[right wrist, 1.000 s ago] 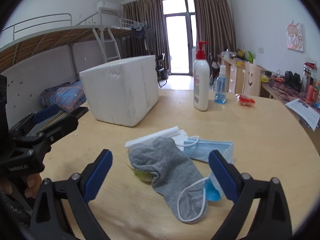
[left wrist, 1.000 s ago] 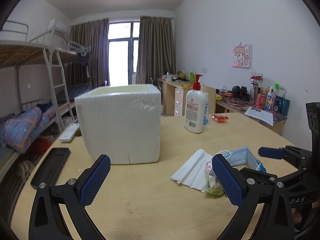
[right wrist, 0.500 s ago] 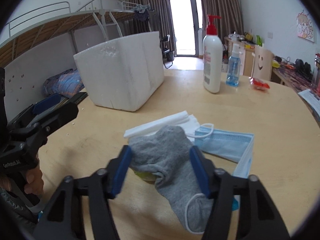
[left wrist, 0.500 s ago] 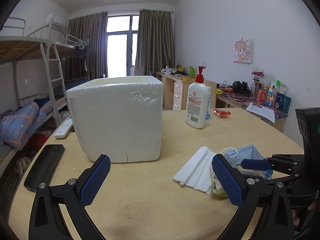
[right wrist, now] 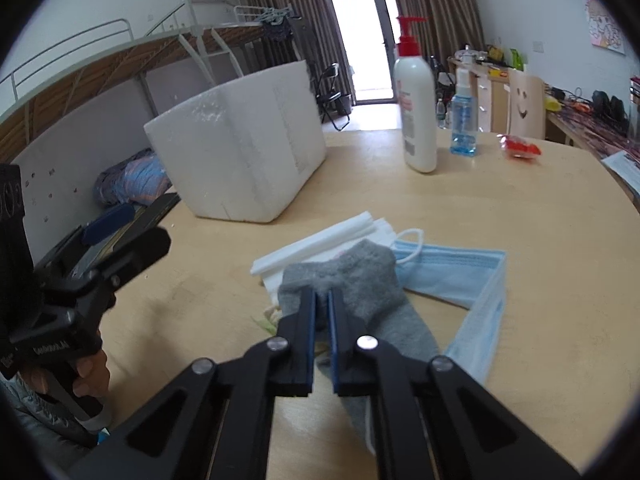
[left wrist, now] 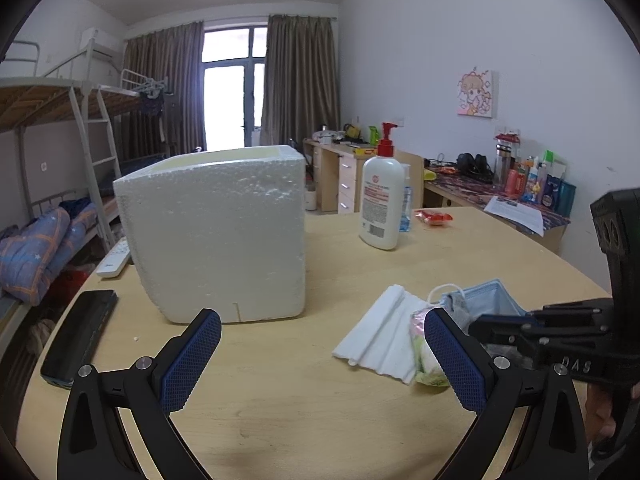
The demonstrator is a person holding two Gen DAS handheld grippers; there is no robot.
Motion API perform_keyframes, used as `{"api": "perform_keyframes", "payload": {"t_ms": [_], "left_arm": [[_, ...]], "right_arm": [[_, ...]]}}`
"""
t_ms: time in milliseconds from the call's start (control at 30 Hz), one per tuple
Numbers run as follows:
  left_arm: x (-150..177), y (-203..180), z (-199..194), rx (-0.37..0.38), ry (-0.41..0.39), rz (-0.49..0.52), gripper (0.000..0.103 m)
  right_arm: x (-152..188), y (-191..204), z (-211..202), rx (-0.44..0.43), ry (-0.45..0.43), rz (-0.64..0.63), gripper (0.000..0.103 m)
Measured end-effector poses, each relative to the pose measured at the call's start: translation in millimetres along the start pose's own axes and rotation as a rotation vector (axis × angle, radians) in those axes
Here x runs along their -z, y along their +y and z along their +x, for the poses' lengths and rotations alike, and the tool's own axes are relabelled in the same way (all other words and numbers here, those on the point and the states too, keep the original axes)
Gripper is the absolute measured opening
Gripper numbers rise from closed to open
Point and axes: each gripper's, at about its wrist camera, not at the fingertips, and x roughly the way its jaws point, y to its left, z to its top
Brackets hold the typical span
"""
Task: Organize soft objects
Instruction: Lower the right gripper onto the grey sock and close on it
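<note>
A grey sock (right wrist: 360,280) lies on a pile in the middle of the wooden table (right wrist: 520,208), over a folded white cloth (right wrist: 320,236) and next to blue face masks (right wrist: 460,276). My right gripper (right wrist: 322,300) is shut on the sock's near part. My left gripper (left wrist: 320,356) is open and empty, low over the table, left of the pile. In the left wrist view the white cloth (left wrist: 380,336), a small patterned item (left wrist: 420,344) and the masks (left wrist: 480,300) show, with the right gripper (left wrist: 560,332) over them. A white foam box (left wrist: 220,236) stands behind.
A white lotion pump bottle (right wrist: 416,108) and a blue spray bottle (right wrist: 464,120) stand at the back, with a red packet (right wrist: 520,148) to their right. A black keyboard (left wrist: 80,332) and a white remote (left wrist: 114,260) lie at the table's left edge. Bunk beds stand beyond on the left.
My right gripper has moved forward and down onto the pile and closed from wide open onto the grey sock. My left gripper has stayed open and shifted only slightly.
</note>
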Motion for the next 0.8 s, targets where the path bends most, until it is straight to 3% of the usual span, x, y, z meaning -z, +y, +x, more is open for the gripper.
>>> {"api": "perform_keyframes", "payload": {"t_ms": [333,533,567,700,800], "left_arm": [[3.0,-16.5,-1.5,0.09,0.02,0.042,0.102],[2.8,-20.3,0.1,0.13,0.035,0.039,0.102],[3.4,-19.8,0.0,0.128,0.034,0.038,0.102],[5.9,-19.2,0.9,0.108,0.043,0.044,0.102],[5.7,-19.9,-0.1,0.106,0.039,0.041,0.102]], "right_arm": [[-1.2,-12.6,-21.5,0.049,-0.043,0.035,0.006],[8.6,-12.2,-15.9,0.048,-0.001,0.003,0.007],[9.2,-9.6,-13.0,0.041,0.011,-0.011,0.01],[12.7,-4.4,-1.9,0.08,0.045,-0.058,0.041],[14.7,-7.5,1.3,0.079,0.058,-0.063,0.042]]}}
